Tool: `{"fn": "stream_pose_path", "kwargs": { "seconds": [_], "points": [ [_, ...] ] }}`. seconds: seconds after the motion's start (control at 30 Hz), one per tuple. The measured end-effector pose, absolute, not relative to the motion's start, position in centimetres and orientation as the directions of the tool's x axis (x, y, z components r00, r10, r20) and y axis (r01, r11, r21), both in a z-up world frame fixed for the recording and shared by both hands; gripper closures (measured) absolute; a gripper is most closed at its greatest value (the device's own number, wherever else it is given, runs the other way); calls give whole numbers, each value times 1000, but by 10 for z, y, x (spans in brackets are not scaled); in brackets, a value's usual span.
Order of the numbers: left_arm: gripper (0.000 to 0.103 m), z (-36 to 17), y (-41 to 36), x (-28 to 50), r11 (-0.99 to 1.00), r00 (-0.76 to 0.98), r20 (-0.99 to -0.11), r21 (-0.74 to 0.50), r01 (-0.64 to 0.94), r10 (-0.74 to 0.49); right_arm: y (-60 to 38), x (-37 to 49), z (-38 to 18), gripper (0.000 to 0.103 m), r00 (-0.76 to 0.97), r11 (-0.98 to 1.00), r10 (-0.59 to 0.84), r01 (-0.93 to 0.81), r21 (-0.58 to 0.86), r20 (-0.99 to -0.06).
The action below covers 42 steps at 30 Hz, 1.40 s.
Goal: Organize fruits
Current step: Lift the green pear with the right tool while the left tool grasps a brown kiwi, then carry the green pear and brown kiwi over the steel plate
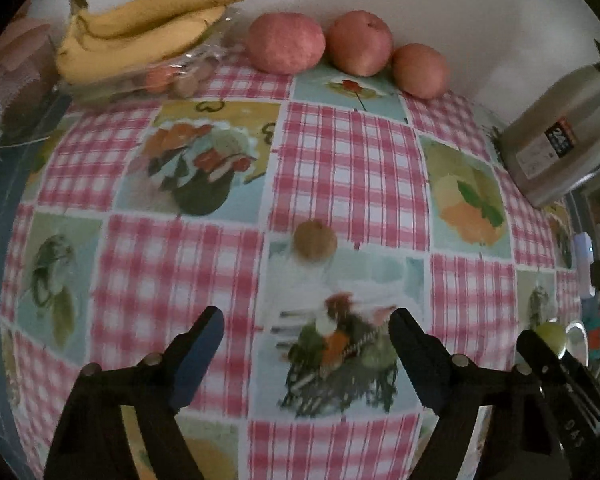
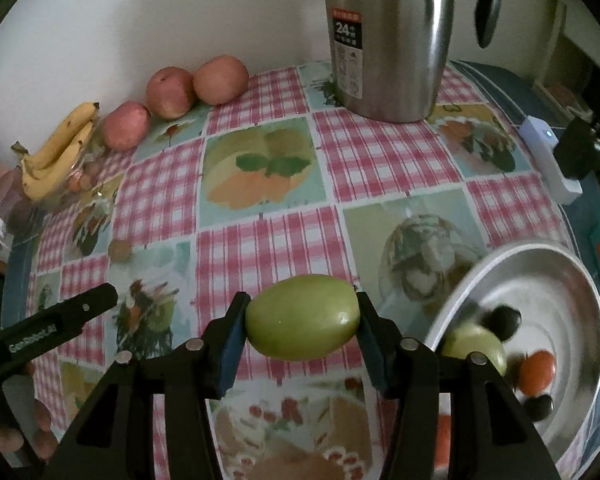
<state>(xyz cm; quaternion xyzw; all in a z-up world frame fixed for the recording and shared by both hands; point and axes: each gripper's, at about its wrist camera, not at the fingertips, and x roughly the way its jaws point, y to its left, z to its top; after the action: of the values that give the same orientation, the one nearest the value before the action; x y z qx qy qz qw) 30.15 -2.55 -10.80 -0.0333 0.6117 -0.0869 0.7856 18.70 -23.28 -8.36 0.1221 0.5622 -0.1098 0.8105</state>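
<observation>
My right gripper [image 2: 302,305] is shut on a green oval fruit [image 2: 302,317], held just above the tablecloth beside a metal bowl [image 2: 540,252]. Inside the bowl lie another green fruit [image 2: 474,344], an orange fruit [image 2: 537,372] and some dark ones. My left gripper [image 1: 306,314] stands open over the cloth with nothing between its fingers. A small brown round fruit [image 1: 315,239] lies on the cloth just ahead of it. In the left wrist view, the right gripper's green fruit [image 1: 552,334] shows at the far right.
Three red apples [image 1: 359,42] line the back wall, beside bananas [image 1: 140,28] that rest on a clear packet of small fruits [image 1: 172,76]. A steel flask [image 2: 388,40] stands at the back right. A white device [image 2: 548,160] lies at the table's right edge.
</observation>
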Motion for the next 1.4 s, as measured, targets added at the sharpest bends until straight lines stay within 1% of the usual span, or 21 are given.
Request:
{"fn": "stream_pose_path", "kwargs": {
  "seconds": [0.03, 0.23, 0.37, 0.53, 0.6, 0.8, 0.97, 1.07, 1.13, 1.4],
  "points": [
    [24, -109, -25, 304, 983, 237, -955, -161, 94, -179, -234, 190, -85, 50, 342, 944, -41, 320, 75, -939],
    [40, -127, -39, 332, 982, 227, -957, -164, 91, -181, -239, 207, -94, 50, 349, 942, -38, 326, 83, -936],
    [47, -131, -42, 342, 983, 241, -954, -162, 86, -178, -238, 214, -98, 50, 349, 942, -34, 324, 87, -937],
    [70, -127, -42, 339, 990, 253, -960, -103, 93, -124, -239, 218, -101, 50, 358, 939, -27, 329, 99, -933],
    [75, -128, -43, 341, 992, 256, -960, -96, 87, -115, -239, 219, -101, 50, 357, 937, -25, 333, 102, -934],
    [75, -124, -34, 328, 992, 239, -964, -97, 81, -114, -244, 216, -100, 50, 347, 929, -10, 349, 119, -938],
    [75, -120, -24, 298, 992, 199, -972, -123, 21, -124, -243, 205, -91, 50, 343, 929, -6, 350, 122, -939],
    [75, -116, -18, 275, 992, 185, -975, -123, -14, -118, -243, 193, -81, 50, 345, 928, -6, 352, 124, -939],
    [75, -114, -14, 256, 988, 170, -975, -150, -39, -142, -242, 183, -73, 50, 355, 927, 0, 350, 133, -935],
    [75, -102, -17, 183, 977, 172, -966, -204, -54, -192, -234, 134, -51, 50, 368, 935, -17, 336, 116, -930]
  ]
}}
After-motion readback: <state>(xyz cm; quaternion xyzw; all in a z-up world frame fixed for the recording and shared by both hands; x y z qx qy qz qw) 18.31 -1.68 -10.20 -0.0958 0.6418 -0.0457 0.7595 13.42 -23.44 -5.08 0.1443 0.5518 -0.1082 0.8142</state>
